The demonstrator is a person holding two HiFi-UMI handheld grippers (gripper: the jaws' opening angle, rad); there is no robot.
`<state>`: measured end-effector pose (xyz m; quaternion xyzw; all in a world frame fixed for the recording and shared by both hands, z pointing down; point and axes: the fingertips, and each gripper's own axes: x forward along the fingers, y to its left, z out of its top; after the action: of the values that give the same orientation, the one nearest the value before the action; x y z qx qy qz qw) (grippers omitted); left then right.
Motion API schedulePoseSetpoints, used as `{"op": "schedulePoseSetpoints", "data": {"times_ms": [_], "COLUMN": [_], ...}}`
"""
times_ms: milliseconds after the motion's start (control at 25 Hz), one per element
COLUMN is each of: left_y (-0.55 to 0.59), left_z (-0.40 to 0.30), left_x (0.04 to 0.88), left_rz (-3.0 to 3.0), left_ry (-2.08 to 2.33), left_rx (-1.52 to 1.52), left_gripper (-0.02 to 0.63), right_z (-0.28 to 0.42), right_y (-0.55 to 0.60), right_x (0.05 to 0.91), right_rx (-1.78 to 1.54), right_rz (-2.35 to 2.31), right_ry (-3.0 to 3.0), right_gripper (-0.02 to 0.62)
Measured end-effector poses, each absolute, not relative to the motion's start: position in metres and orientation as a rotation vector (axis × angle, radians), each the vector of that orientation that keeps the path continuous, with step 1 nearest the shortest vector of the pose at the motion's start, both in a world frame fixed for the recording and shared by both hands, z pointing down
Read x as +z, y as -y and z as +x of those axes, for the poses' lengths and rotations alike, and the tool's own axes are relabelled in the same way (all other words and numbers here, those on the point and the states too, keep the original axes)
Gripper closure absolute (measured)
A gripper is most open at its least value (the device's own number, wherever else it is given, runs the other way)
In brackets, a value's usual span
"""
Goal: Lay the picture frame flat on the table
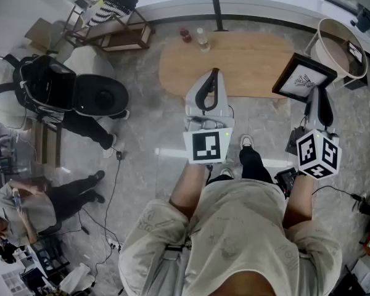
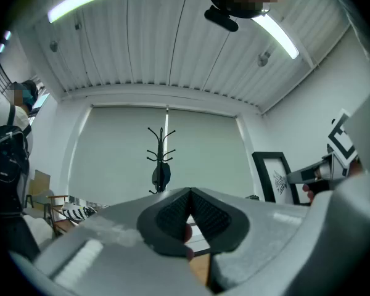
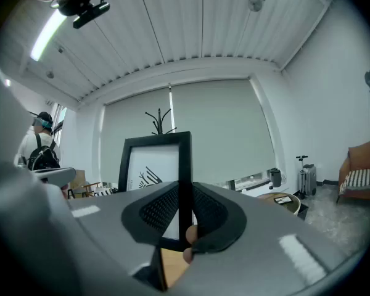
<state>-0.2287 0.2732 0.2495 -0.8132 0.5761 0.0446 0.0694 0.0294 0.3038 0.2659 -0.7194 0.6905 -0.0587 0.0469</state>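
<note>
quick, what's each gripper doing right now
Left gripper: closed, nothing between its jaws.
Right gripper: closed on one side edge of the picture frame.

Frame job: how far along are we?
Done: the right tool is clamped on the picture frame by its black edge, and the frame is off the table. In hand: it is held on edge near the wooden table, at its right end. Left: bring it over the tabletop, lay it flat, release. The left tool is shut and empty.
</note>
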Motion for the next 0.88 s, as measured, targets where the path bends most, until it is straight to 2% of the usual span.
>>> {"op": "schedulePoseSetpoints", "data": {"times_ms": [440,880], "left_y": [-0.35,-0.351], "left_z": [-0.223,-0.165], "left_x": [0.219,0.208], "left_rz": [-2.459,-2.444], "left_ry": [-1.639,-1.609], "left_rx": [0.132,0.139], "left_gripper": [0.601,0.601], "right_z": [0.011,0.06], "right_y": [-0.371,-0.366], "right_x": [0.246,0.236], "right_rx": [-0.156,-0.134], "right_rz": [-2.154,-2.127], "right_ry": [-2.124,-2.104], "right_gripper": [0.526,0.525]}}
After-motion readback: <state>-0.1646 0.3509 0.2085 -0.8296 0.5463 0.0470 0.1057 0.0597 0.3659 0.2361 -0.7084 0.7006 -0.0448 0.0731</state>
